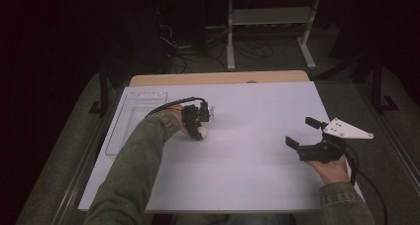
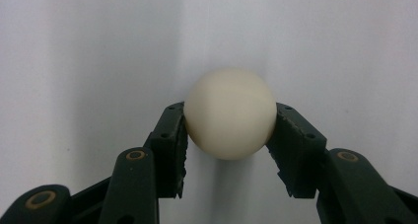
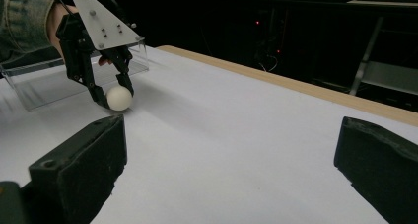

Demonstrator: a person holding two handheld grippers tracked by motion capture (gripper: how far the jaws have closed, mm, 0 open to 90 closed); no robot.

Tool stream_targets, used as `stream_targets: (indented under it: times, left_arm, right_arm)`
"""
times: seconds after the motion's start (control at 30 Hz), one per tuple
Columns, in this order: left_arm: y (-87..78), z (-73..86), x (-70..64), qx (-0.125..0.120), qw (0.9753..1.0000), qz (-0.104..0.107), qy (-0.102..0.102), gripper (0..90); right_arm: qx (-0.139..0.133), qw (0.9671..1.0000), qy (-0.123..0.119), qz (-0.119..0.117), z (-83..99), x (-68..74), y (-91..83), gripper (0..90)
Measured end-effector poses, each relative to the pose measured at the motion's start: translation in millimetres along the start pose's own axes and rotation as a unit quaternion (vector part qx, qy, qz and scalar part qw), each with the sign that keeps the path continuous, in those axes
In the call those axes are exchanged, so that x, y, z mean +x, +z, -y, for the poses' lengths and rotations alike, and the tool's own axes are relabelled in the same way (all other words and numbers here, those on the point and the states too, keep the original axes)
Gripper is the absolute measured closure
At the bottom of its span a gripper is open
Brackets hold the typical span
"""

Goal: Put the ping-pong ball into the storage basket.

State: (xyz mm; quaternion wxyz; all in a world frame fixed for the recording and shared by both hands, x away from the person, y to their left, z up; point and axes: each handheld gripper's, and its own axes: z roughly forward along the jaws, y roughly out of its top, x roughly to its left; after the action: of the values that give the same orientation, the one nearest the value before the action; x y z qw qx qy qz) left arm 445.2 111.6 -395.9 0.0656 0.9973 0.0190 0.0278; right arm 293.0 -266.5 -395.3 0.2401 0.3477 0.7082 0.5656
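Ball (image 1: 202, 132) on table (image 1: 247, 150), right of tray (image 1: 133, 117).

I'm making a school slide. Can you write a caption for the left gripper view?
The left gripper pinches a cream-white ball between its two black jaws over the white table.

I'm working in what looks like a lab: a white-topped table (image 1: 257, 155), loose cables on the floor (image 1: 198, 51), a metal bench frame (image 1: 270, 31), dark surroundings.

A smooth, matt cream ball (image 2: 229, 113) sits between serrated black plastic jaws. The bench's matt white sheet (image 1: 247, 150) covers pale wood; far left, a clear glossy plastic tray (image 1: 130, 117).
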Motion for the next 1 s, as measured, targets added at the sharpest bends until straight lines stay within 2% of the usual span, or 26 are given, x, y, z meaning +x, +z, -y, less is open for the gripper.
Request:
stream_targets:
  times: [0.23, 0.73, 1.0]
  left_arm:
    - [-10.5, 2.6, -1.1, 0.003, 1.0, -0.002, -0.003, 51.6]
    - [-33.1, -0.5, -3.6, 0.016, 0.9998, -0.01, 0.012, 51.6]
    - [-40.5, -0.1, -7.3, 0.024, 0.9996, -0.008, 0.012, 51.6]
  right_arm:
    - [0.0, 1.0, -0.001, -0.001, -0.1, 0.4, 0.4, 0.0]
    - [-0.002, 1.0, 0.0, 0.0, -0.6, 0.3, -0.2, 0.0]
    - [-0.002, 1.0, 0.0, 0.001, -0.6, 0.3, -0.1, 0.0]
